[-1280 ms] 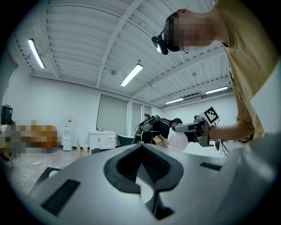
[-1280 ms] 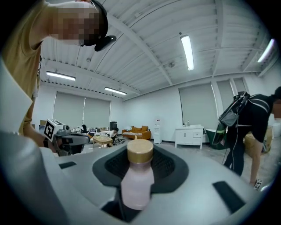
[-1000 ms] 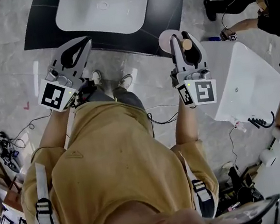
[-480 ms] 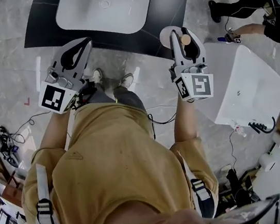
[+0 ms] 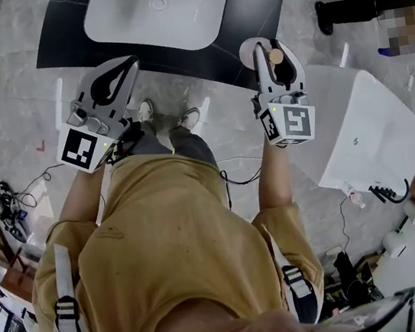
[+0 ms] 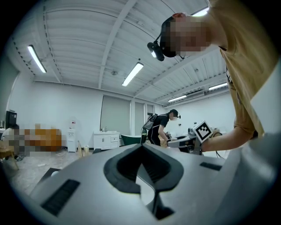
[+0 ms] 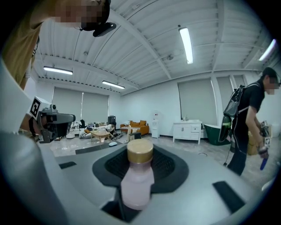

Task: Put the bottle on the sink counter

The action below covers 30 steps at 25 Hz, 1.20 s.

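The right tool (image 5: 273, 47) is clenched on the pale pink plastic bottle with a gold cap (image 7: 137, 184), upright and off the black sink counter with its white basin (image 5: 251, 15), just short of its near right corner. This looks like the carry. Next, the bottle must go over bare black top beside the basin, then down until it stands. The left tool (image 6: 141, 146) is closed and empty. The bottle's base is hidden, and neither gripper view shows the counter.

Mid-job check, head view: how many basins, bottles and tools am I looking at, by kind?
Basins: 2 (counter basin, loose basin)
Bottles: 1 (bottle, gripped in the right tool)
Tools: 2 (right tool, left tool)
Total: 5
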### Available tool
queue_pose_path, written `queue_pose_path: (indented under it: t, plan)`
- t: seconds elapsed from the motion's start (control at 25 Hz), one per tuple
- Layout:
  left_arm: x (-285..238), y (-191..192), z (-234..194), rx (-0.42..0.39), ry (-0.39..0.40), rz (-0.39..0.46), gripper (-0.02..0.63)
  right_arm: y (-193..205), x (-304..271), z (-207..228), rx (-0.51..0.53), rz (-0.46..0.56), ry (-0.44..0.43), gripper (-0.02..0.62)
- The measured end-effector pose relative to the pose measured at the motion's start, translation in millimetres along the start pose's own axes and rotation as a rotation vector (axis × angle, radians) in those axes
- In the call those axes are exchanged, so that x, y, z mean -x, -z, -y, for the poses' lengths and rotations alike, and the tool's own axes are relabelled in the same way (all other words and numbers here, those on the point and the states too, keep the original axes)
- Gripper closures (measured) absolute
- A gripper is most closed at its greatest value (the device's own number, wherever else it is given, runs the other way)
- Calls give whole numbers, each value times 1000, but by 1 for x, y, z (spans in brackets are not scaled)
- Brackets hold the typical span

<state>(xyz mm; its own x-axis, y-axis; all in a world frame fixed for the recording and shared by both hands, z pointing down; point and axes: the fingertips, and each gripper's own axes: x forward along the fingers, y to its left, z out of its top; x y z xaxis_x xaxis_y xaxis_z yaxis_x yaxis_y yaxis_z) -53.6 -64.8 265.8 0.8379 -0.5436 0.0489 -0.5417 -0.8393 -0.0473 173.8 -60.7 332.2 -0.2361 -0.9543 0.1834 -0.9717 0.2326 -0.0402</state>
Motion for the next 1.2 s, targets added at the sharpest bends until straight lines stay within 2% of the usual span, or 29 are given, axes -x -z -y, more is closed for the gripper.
queue_pose_path:
  t: [1.2]
  plan:
    - [-12, 16, -2, 8, -8, -33, 604, 55, -33, 19, -31, -60, 14, 477]
